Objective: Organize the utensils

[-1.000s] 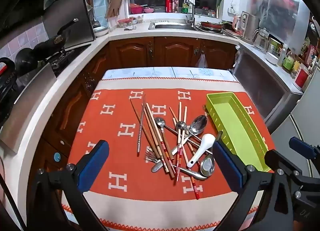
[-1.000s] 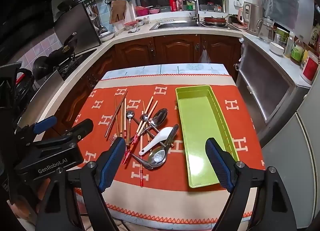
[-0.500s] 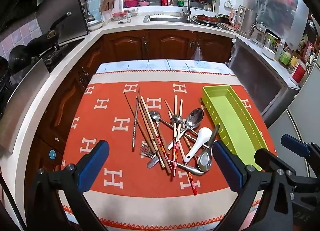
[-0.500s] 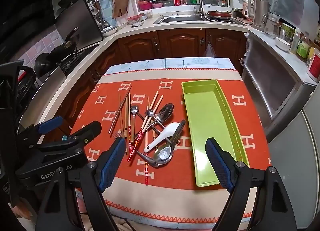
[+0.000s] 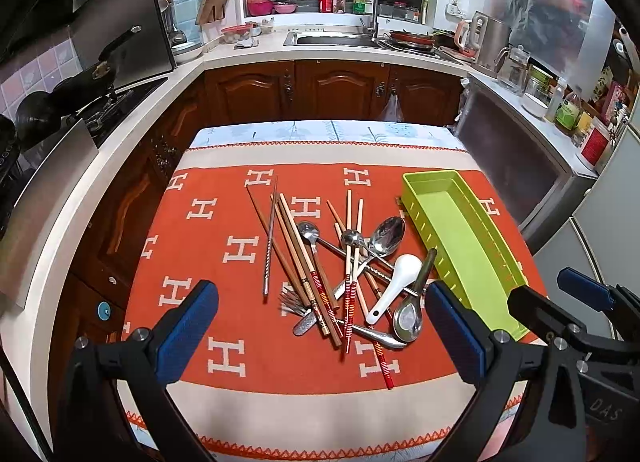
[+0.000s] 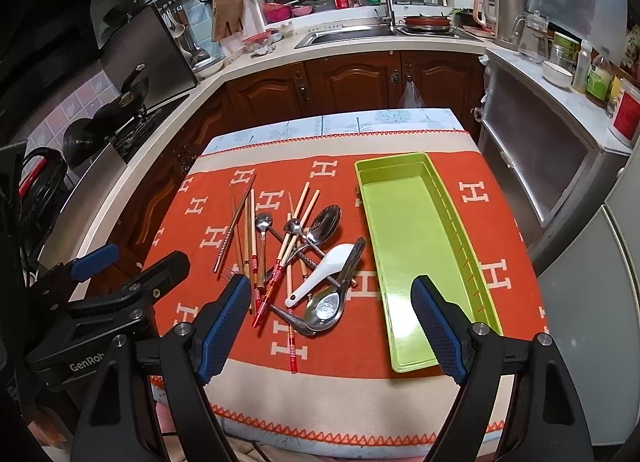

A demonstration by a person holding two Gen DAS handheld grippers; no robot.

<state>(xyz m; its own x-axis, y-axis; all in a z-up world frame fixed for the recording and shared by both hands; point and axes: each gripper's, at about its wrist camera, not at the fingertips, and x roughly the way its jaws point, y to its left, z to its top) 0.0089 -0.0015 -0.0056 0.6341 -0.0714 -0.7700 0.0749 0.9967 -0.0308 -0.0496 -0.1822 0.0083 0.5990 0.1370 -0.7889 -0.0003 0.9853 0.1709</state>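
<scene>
My left hand-held gripper [image 5: 320, 326] and right hand-held gripper [image 6: 332, 320] hang with jaws wide apart, empty. Beyond them, on the orange cloth [image 5: 208, 246], a tangled pile of utensils [image 5: 344, 274]: wooden chopsticks, steel spoons, one white ceramic spoon [image 5: 394, 282]. Right of the pile lies the green tray [image 6: 416, 246], empty.

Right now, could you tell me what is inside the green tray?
Nothing shows inside the green tray: its floor is bare. The right gripper's finger covers its near right corner, so that spot cannot be checked.
</scene>
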